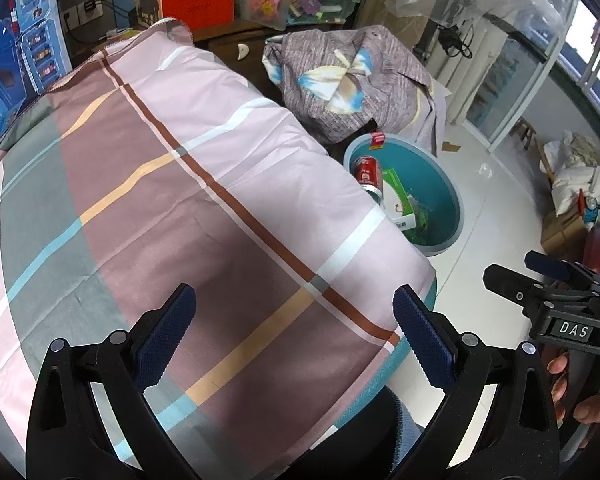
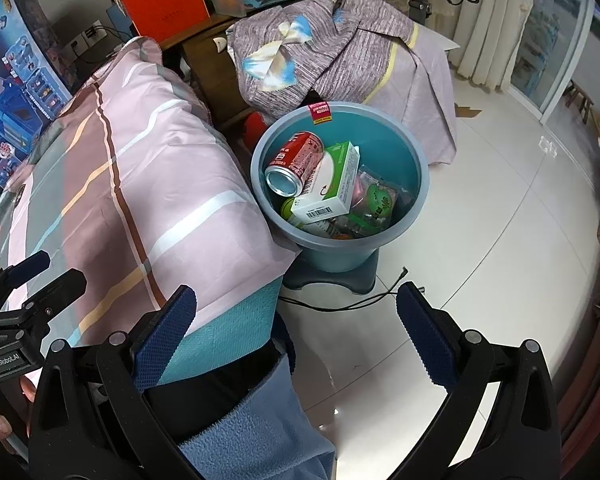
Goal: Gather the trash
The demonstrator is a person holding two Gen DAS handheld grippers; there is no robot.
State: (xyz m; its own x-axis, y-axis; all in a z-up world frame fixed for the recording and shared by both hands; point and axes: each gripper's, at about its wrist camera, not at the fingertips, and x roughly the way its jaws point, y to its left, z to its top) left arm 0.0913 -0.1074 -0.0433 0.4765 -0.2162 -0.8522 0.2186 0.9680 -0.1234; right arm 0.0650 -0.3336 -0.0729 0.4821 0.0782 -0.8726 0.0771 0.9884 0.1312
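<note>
We see the bin point(image 2: 414, 184), a round blue-grey tub with a teal inside and a red sticker point(image 2: 319, 113) on its far rim, standing on a grey stool point(image 2: 362, 280) on the white tiled floor point(image 2: 500, 240), hard against the corner of the bed point(image 2: 140, 184) with its pink, brown and grey checked sheet. In it the red can point(image 2: 296, 160) lies tilted on its side, its long axis running from upper right down to lower left in the right wrist view, its open silver mouth turned toward us. Touching it on the right is a white and green box point(image 2: 330, 188), leaning with its barcode end low and nearest us and its long axis running up and away. Beside the box lies a clear wrapper point(image 2: 376, 200) with green print, and more scraps lie beneath, too jumbled to name. Our right gripper point(image 2: 296, 338) hangs above the floor near the bed corner, its jaws spread wide with nothing between them. Our left gripper point(image 1: 294, 336) hangs over the sheet, jaws likewise spread and bare; from there we see the bin point(image 1: 456, 208) past the bed's edge, the can point(image 1: 366, 174) and box point(image 1: 398, 200) half hidden inside. Behind the bin a grey-purple cloth point(image 2: 340, 52) drapes over some furniture, and a thin black cable point(image 2: 340, 306) trails across the floor before the stool.
</note>
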